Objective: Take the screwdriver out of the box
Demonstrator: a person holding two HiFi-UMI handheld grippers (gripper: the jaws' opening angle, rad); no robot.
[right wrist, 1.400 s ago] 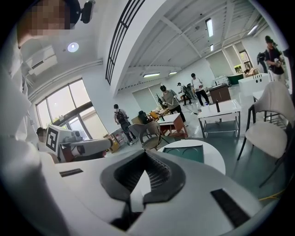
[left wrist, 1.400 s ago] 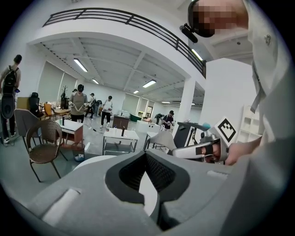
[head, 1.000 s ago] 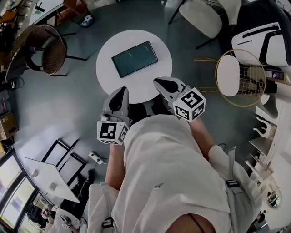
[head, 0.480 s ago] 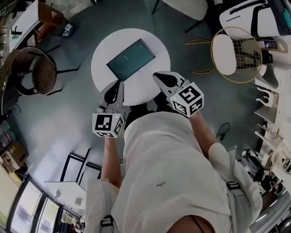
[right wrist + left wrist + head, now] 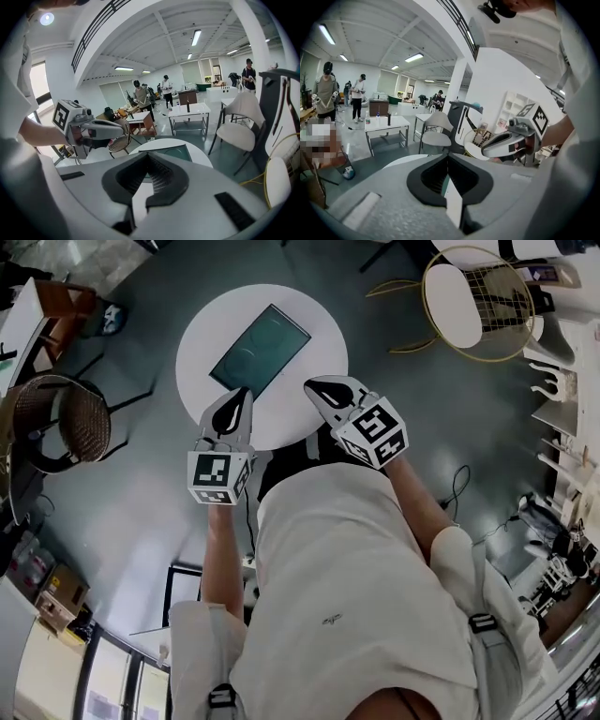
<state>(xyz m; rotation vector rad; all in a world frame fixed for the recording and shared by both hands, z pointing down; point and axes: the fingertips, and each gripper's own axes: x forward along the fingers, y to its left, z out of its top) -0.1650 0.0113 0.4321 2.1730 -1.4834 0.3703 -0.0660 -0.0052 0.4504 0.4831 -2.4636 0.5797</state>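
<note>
**Head view, read from the wearer outward.** At 6 o'clock the white shirt point(image 5: 347, 596) fills the lower frame. From it the left forearm point(image 5: 217, 549) runs toward 12 o'clock and the right forearm point(image 5: 417, 502) toward 11 o'clock. Both are extended, and each ends in a marker cube: the left marker cube point(image 5: 217, 479) and the right marker cube point(image 5: 373, 432). Both tools point forward and downward over the near edge of the round white tabletop point(image 5: 319, 324).

The left tongs point(image 5: 240, 399) sit over the tabletop's 7 o'clock rim and the right tongs point(image 5: 317, 387) over its 4 o'clock rim, apart from one another. In each gripper view we find the two dark pads meeting at their tips with nothing gripped, so both tongs are closed and empty.

The box point(image 5: 260, 348), a flat dark teal rectangle, lies near the middle of the tabletop, turned diagonally.
- **From the left tongs:** its centre is at about 1 o'clock. The tips appear at its near corner, and we cannot judge whether they touch it.
- **From the right tongs:** it is at about 10 o'clock, just beside and clear of them.

We cannot make out the screwdriver in any view.

Beyond the tabletop, on the grey floor point(image 5: 141, 484), a wicker chair point(image 5: 56, 423) stands at 9 o'clock and a gold wire-framed chair point(image 5: 478, 296) at 2 o'clock.
</note>
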